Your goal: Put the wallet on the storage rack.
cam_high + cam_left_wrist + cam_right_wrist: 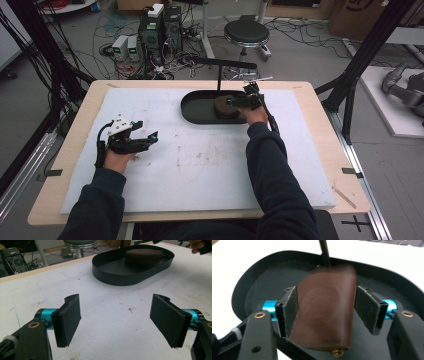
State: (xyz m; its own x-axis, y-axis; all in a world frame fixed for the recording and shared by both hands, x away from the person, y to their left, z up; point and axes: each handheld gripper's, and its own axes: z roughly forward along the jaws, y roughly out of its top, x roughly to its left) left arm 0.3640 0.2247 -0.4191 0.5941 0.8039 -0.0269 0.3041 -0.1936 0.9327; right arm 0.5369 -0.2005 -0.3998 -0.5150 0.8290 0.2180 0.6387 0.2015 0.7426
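One brown leather pouch (324, 312) sits in the one black oval tray (192, 107) near the desk's far edge; your right gripper (325, 307) clamps it. Your left gripper (115, 320), jaws wide, holds nothing, near left edge.

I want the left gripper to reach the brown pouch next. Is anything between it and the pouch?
The near wall of the black oval tray stands between the open left gripper and the brown leather pouch inside it. The white mat up to the tray is bare. The right gripper already brackets the pouch.
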